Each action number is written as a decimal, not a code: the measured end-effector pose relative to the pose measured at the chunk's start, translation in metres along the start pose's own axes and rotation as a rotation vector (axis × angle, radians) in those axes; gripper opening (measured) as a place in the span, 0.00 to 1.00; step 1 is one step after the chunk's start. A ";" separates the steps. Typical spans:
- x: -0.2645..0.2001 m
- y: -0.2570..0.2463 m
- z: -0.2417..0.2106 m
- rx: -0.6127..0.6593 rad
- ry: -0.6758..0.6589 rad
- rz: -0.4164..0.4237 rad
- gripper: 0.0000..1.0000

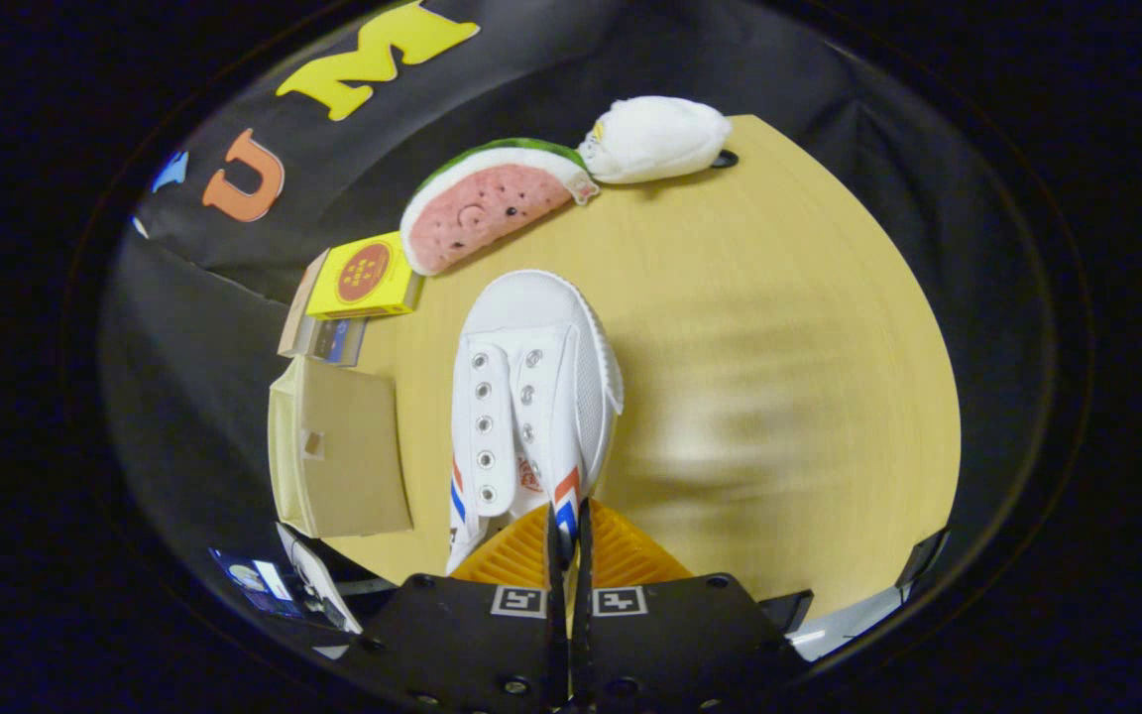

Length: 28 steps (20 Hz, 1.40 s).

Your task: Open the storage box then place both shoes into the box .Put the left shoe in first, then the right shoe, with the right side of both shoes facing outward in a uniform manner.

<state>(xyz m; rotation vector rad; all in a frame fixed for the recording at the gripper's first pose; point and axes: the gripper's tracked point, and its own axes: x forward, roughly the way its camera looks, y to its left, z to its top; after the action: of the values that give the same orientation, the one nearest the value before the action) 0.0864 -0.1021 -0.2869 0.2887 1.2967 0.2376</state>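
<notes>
A white canvas shoe with red and blue stripes hangs from my gripper, toe pointing away over the wooden table. Both fingers are pressed together on the shoe's side wall near the heel. The shoe's eyelets face up and its laces are absent. Left of the shoe, at the table's edge, stands a tan cardboard box with a flap showing; I cannot tell from here whether it is open.
A watermelon-slice plush and a white plush lie at the table's far side. A yellow box with a red round mark sits on other packs beyond the cardboard box. Bare tabletop lies right of the shoe.
</notes>
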 end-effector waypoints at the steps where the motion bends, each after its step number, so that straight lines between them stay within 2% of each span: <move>1: -0.003 0.017 0.000 -0.019 -0.005 0.000 0.02; 4: -0.007 0.078 -0.002 -0.064 -0.006 0.009 0.02; 10: 0.001 0.207 -0.014 -0.146 0.016 0.080 0.02; 17: 0.047 0.320 -0.029 -0.220 0.014 0.056 0.02; 20: 0.080 0.344 -0.038 -0.224 0.005 0.017 0.02; 28: 0.144 0.322 -0.056 -0.224 -0.051 -0.168 0.02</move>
<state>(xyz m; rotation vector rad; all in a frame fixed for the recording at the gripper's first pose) 0.0652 0.2526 -0.3214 -0.0047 1.2245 0.2291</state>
